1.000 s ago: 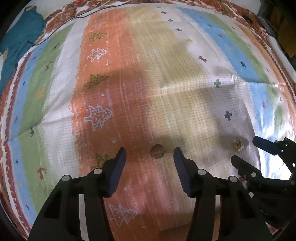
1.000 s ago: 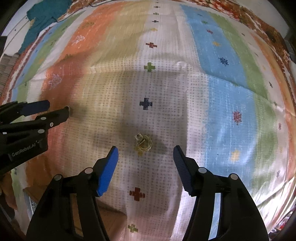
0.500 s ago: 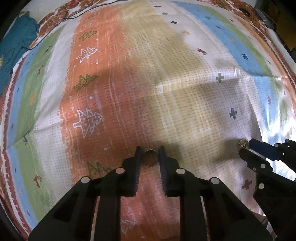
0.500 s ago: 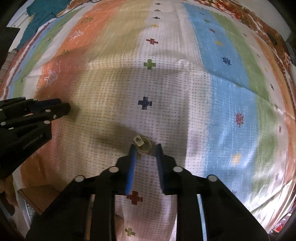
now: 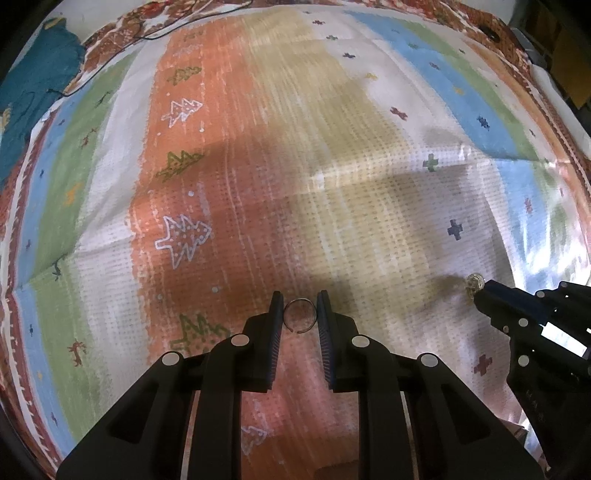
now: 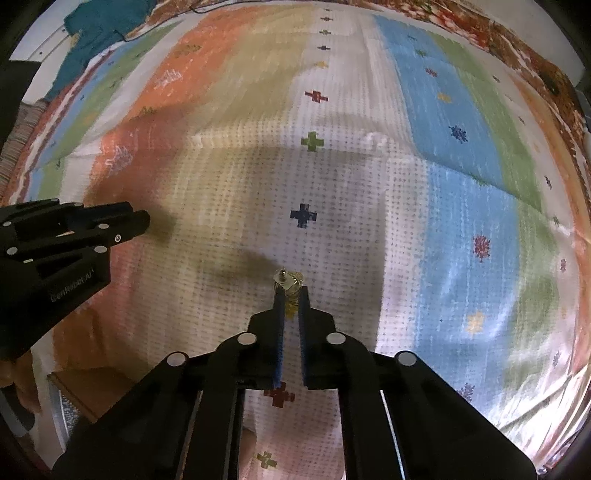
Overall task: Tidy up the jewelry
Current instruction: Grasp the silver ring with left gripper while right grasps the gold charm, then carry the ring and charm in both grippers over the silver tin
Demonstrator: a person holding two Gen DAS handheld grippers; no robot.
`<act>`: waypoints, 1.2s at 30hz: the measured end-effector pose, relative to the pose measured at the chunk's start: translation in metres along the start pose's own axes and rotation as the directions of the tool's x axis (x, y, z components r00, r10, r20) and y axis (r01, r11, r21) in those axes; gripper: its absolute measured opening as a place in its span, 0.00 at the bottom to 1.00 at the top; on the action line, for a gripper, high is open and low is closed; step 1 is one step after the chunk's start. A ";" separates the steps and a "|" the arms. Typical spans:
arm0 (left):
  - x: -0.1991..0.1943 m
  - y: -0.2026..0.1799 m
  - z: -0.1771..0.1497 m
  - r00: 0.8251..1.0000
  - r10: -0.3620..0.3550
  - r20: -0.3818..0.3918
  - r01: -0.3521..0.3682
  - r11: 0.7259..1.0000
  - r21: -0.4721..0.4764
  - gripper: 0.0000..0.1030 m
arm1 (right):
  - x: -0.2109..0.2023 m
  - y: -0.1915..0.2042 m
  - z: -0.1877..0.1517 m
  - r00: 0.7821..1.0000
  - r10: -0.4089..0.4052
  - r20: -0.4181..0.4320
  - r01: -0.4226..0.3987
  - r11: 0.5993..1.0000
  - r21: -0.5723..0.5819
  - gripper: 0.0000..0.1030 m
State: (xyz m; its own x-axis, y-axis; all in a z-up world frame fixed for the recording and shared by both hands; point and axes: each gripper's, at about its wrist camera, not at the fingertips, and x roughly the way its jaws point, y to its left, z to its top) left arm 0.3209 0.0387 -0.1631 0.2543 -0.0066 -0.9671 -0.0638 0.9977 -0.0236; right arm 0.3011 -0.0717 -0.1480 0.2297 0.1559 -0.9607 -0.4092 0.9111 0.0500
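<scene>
A thin silver ring sits between the pads of my left gripper, which is shut on it, just above the orange stripe of the patterned cloth. To the right, a gold ring with a raised setting sticks out from the tips of my right gripper, which is shut on it over the white stripe. The left wrist view shows that same gold ring at the tip of the right gripper. My left gripper enters the right wrist view from the left edge.
The striped cloth covers the whole surface, with creases across its middle. A teal garment and a thin black cable lie at the far left corner. A wooden edge shows under the cloth's near side.
Both grippers went from open to shut: the left closed on the silver ring, the right on the gold ring. Both rings now stand more upright between the pads.
</scene>
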 end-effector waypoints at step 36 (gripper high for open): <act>-0.015 0.005 -0.011 1.000 -0.011 0.010 0.011 1.000 -0.014 0.18 | 0.013 0.003 0.011 0.998 -0.056 0.009 0.057 0.998 -0.040 0.17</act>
State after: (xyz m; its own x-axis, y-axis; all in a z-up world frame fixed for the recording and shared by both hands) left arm 0.3063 0.0428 -0.1520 0.2642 -0.0170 -0.9643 -0.0743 0.9965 -0.0379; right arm 0.3123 -0.0631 -0.1577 0.2608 0.1079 -0.9594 -0.4303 0.9025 -0.0155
